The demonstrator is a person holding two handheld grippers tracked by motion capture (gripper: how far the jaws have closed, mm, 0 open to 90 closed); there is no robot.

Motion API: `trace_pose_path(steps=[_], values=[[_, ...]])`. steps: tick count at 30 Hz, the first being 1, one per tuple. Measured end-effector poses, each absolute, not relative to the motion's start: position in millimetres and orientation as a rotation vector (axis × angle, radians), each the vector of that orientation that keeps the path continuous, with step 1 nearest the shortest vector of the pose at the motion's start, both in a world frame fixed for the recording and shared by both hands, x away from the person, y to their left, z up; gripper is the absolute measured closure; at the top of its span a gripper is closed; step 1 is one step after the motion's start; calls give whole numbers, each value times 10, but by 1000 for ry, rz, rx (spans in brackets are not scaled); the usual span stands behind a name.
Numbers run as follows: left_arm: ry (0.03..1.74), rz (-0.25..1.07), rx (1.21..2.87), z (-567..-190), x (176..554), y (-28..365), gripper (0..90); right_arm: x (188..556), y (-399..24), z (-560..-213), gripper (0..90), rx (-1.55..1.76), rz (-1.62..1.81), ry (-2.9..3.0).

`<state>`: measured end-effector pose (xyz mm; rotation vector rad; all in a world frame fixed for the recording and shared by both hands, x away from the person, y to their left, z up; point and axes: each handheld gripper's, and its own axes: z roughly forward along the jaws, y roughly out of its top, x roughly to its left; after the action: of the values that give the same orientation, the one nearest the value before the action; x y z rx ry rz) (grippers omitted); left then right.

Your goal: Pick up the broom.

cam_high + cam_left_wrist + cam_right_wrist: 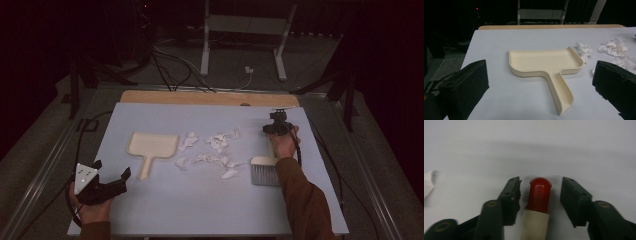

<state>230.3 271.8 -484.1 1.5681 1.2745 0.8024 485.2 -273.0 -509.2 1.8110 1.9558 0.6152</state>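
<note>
Item, nearest: brush handle (537,202), cream with a red tip, lying flat on the table (574,150) and running up between the jaws of the right gripper (540,195). The jaws are straddling it with a gap on each side, not yet pressing; likely closing for a pick-up.

Item: brush (265,171), bristle head pointing toward the person, sitting right of the paper scraps (215,150), presumably for sweeping them.

Item: dustpan (546,65), lying left of the scraps, handle toward the person.

Item: right hand (284,145), reaching forward, gripper pointing down.

Item: left gripper (102,182), hovering near the table's near-left edge, jaws spread wide, holding nothing, facing the dustpan.
</note>
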Motion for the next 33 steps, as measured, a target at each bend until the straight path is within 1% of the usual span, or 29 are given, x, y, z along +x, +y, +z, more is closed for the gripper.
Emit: trace_pose_path(steps=[2, 4, 5, 7, 13, 18, 24, 33], values=[[1273, 806, 1569, -4838, 2300, 2721, 12, 4858, -2727, -5111, 551, 1835, 612, 1929], [1277, 805, 1564, -4840, 2299, 2727, 12, 4856, -2723, -5109, 644, 1841, 619, 1915], [1279, 804, 1561, -4842, 2299, 2732, 12, 4854, -2724, -5110, 675, 1843, 622, 1909], [1281, 804, 1558, -4839, 2293, 2739, 12, 4853, -2732, -5109, 690, 1868, 633, 1882], [1281, 804, 1557, -4838, 2290, 2742, 12, 4802, -2684, -5014, 698, 1823, 654, 1881], [1279, 804, 1558, -4832, 2289, 2734, 12, 4678, -2657, -4805, 700, 1749, 729, 1903], [1274, 798, 1560, -4825, 2291, 2703, 12, 4566, -2674, -4654, 702, 1713, 800, 1898], [1247, 759, 1583, -4807, 2334, 2528, 13, 4275, -2683, -4315, 702, 1607, 965, 1877]])
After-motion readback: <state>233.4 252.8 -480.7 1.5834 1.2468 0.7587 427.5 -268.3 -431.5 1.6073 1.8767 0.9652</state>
